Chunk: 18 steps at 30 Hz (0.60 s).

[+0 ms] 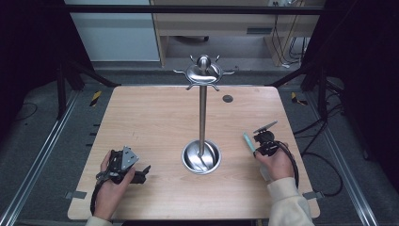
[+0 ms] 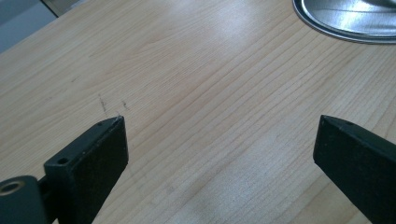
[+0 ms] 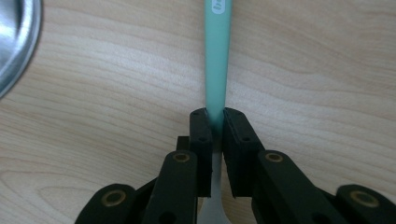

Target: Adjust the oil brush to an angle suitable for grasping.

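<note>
Right gripper (image 3: 214, 122) clamped on teal handle (image 3: 217, 60) low over table (image 1: 155, 117), beside rack (image 1: 203, 113) base. Thin grip: could pivot or slip when lifted toward hooks, likely a utensil. Left gripper (image 2: 219, 140) wide open, idle

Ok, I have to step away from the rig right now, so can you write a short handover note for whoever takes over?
Right gripper: shut on the mint-green utensil handle, held low over the table, right of the stand's base.
Left gripper: open, holding nothing, resting on the table left of the base.
Metal stand: upright mid-table, round base dish, hooks at the top carrying nothing.
Done: utensil gripped.
Left, probably: lift it and hang it on a hook; which end is its hanging end cannot be told.
</note>
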Each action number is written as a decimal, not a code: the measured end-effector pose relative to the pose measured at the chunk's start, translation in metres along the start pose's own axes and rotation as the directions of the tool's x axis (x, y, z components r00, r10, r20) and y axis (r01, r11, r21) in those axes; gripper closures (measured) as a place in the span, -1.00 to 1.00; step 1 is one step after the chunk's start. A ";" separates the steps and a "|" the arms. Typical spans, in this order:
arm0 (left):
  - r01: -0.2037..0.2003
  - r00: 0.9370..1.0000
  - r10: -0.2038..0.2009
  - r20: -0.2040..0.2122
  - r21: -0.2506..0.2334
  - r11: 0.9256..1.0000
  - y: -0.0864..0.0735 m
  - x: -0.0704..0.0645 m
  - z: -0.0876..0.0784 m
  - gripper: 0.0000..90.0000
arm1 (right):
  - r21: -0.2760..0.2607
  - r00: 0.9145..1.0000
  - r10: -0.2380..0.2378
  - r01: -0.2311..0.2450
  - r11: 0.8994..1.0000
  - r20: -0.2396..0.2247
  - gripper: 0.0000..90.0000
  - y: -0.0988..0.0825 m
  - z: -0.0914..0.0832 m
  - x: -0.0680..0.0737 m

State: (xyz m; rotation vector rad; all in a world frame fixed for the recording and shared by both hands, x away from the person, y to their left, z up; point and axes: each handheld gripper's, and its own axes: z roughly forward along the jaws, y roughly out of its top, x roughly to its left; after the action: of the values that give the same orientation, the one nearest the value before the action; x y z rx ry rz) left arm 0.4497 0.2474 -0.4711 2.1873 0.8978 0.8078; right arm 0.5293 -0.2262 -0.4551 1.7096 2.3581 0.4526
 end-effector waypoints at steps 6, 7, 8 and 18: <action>0.000 1.000 0.000 -0.001 0.000 1.000 0.000 0.000 0.000 -0.94 | -0.101 1.000 0.008 -0.009 0.995 -0.009 0.84 0.004 -0.025 -0.004; 0.000 1.000 0.000 -0.001 0.000 1.000 0.000 0.000 0.000 -0.94 | -0.143 1.000 -0.006 0.005 0.990 -0.008 0.84 0.004 -0.034 -0.006; 0.001 1.000 -0.001 -0.002 0.000 1.000 0.000 0.000 0.000 -0.94 | -0.166 1.000 -0.001 -0.001 0.986 -0.016 0.84 0.005 -0.040 -0.006; 0.002 1.000 -0.002 -0.002 -0.001 1.000 0.000 0.000 0.000 -0.94 | -0.388 0.998 -0.037 0.017 0.921 -0.045 0.84 0.006 -0.092 -0.002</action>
State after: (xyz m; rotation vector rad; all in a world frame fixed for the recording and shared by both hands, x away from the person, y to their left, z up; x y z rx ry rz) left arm 0.4498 0.2478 -0.4709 2.1852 0.9003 0.8100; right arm 0.5048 -0.2382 -0.3675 1.4930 2.1365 0.9016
